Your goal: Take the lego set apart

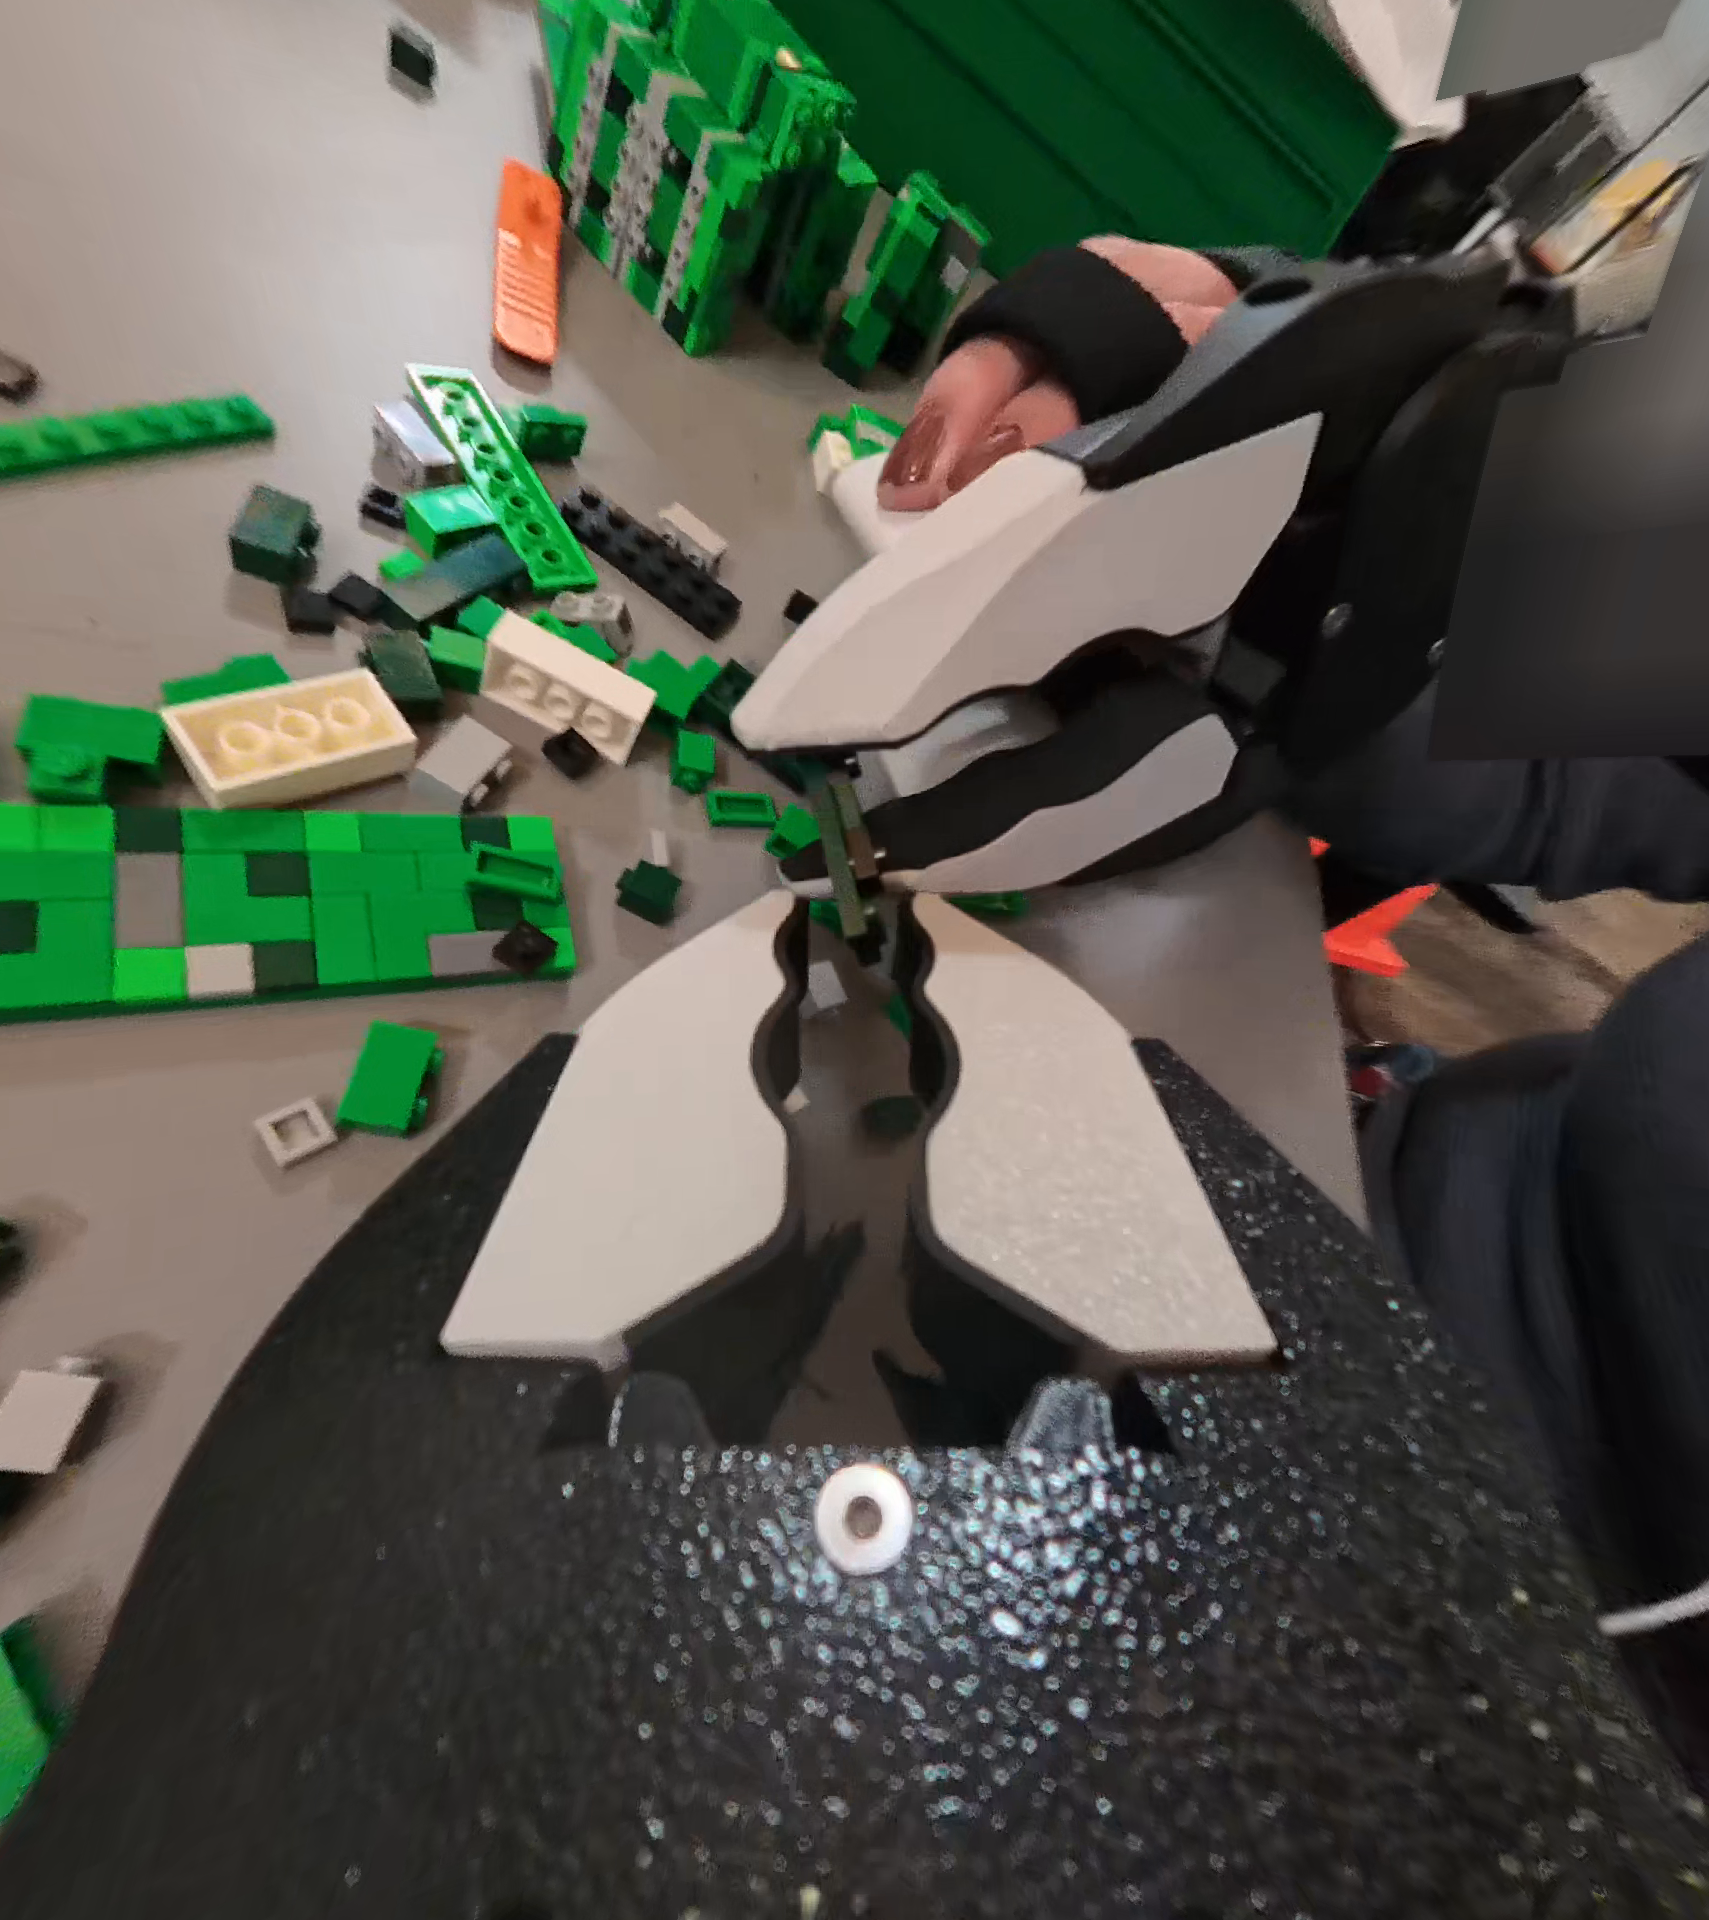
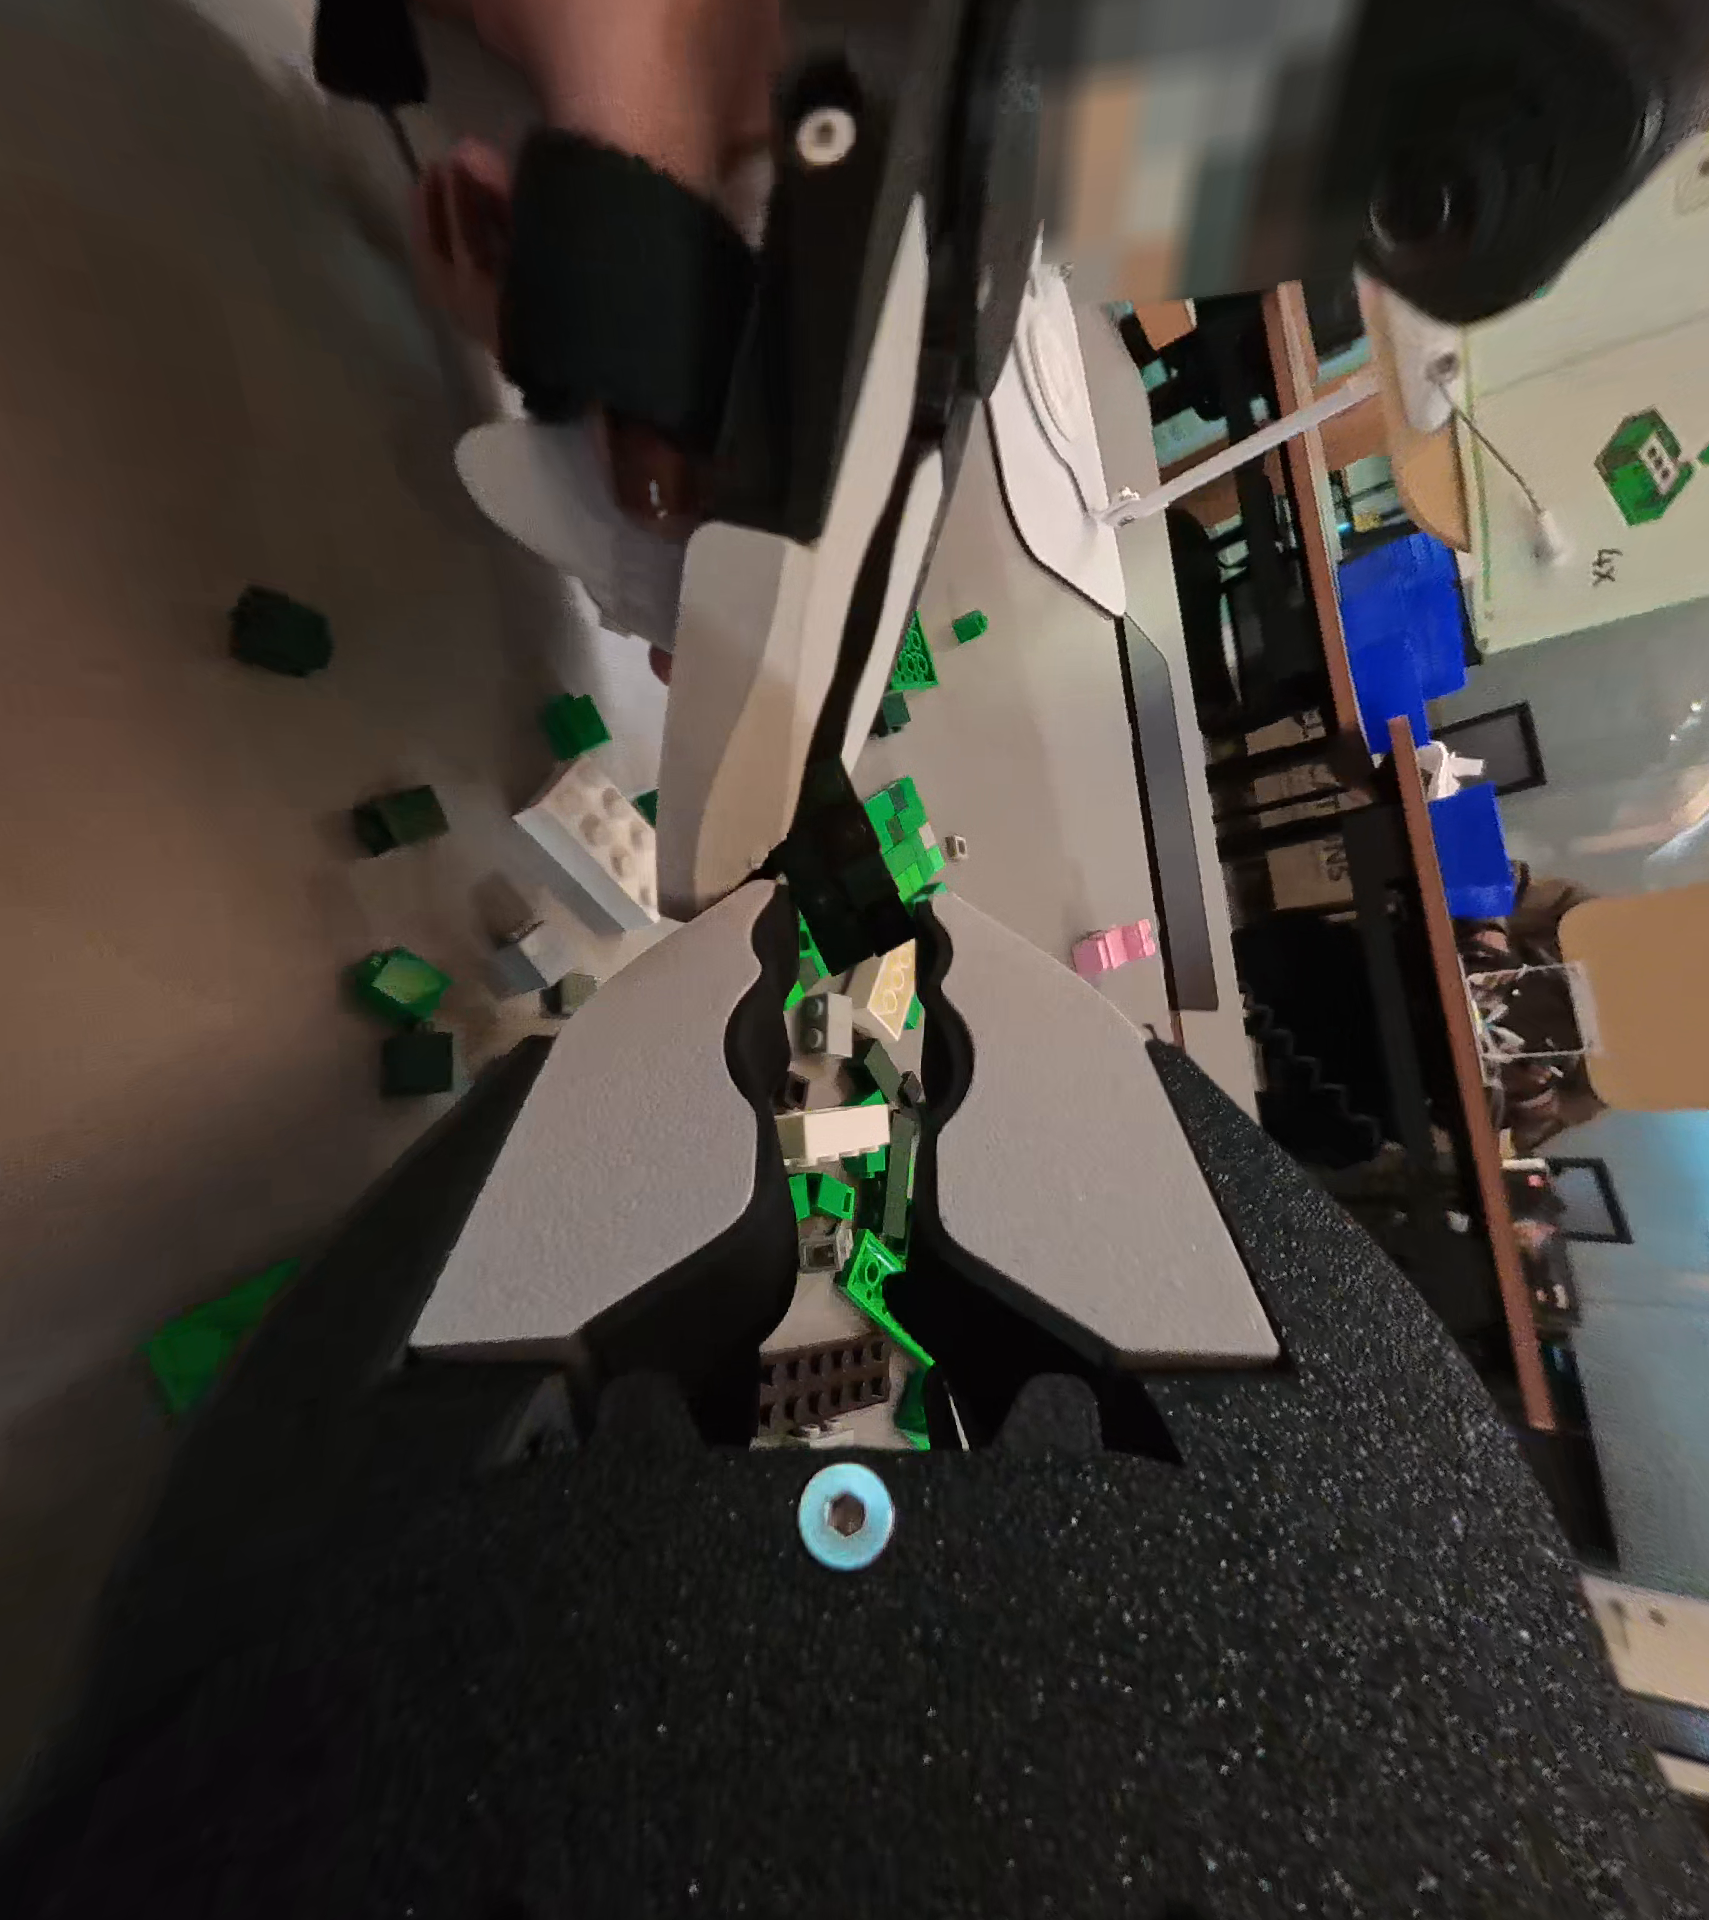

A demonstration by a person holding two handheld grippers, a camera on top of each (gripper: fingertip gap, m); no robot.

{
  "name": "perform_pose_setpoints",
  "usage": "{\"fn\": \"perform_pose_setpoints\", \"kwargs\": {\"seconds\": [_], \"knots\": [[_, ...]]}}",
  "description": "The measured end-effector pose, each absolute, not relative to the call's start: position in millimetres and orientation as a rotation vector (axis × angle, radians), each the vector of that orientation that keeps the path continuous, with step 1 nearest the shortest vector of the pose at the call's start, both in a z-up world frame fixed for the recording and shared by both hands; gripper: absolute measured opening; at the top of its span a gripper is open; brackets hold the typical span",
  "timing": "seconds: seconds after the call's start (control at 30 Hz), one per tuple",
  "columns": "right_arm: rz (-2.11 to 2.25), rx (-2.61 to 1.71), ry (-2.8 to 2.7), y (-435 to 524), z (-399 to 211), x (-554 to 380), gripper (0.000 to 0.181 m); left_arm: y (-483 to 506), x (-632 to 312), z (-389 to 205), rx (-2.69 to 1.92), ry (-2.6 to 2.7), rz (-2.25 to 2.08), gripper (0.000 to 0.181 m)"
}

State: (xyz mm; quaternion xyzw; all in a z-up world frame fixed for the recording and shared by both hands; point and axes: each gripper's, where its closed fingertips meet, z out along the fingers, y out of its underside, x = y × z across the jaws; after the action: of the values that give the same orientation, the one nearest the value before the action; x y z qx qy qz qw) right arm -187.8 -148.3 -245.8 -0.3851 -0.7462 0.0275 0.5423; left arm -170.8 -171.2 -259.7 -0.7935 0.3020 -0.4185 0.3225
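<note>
Both grippers meet mid-frame on one small dark-green piece (image 1: pixel 845 868): left gripper (image 1: pixel 855 935) and right gripper (image 1: pixel 829 821), jaws narrow, pinching opposite ends. Likely to pry it apart. Loose bricks (image 1: pixel 289 732) lie upper left on the table (image 1: pixel 154 260).

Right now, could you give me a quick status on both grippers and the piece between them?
Left gripper and right gripper both shut on dark green plate stack, tip to tip. Held above table. Loose bricks below, none obstructing.
</note>
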Motion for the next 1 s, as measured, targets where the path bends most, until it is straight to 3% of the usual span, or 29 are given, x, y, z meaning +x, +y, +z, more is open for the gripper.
{"fn": "perform_pose_setpoints", "kwargs": {"seconds": [0.13,0.3,0.43,0.73,0.87,1.0], "knots": [[0.108,-0.962,-1.724,-143.3,-240.7,-186.0,0.02,-165.5,-170.3,-253.9,-2.024,0.789,-1.021,0.014],[0.088,-0.989,-1.712,-139.9,-241.9,-186.2,0.02,-158.8,-178.5,-238.2,-1.967,0.636,-1.172,0.026],[0.085,-0.977,-1.728,-145.4,-244.7,-190.6,0.02,-156.0,-182.0,-235.0,-1.944,0.599,-1.169,0.01],[0.132,-0.978,-1.74,-152.3,-248.1,-194.9,0.02,-160.4,-178.4,-245.2,-2.017,0.649,-1.122,0.008],[0.06,-0.965,-1.757,-151.2,-252.2,-196.7,0.029,-165.5,-173.5,-248.3,-2.052,0.677,-1.121,0.008],[-0.038,-0.906,-1.779,-151.9,-254.5,-197.5,0.019,-166.4,-172.4,-248.4,-2.057,0.662,-1.145,0.007]]}}
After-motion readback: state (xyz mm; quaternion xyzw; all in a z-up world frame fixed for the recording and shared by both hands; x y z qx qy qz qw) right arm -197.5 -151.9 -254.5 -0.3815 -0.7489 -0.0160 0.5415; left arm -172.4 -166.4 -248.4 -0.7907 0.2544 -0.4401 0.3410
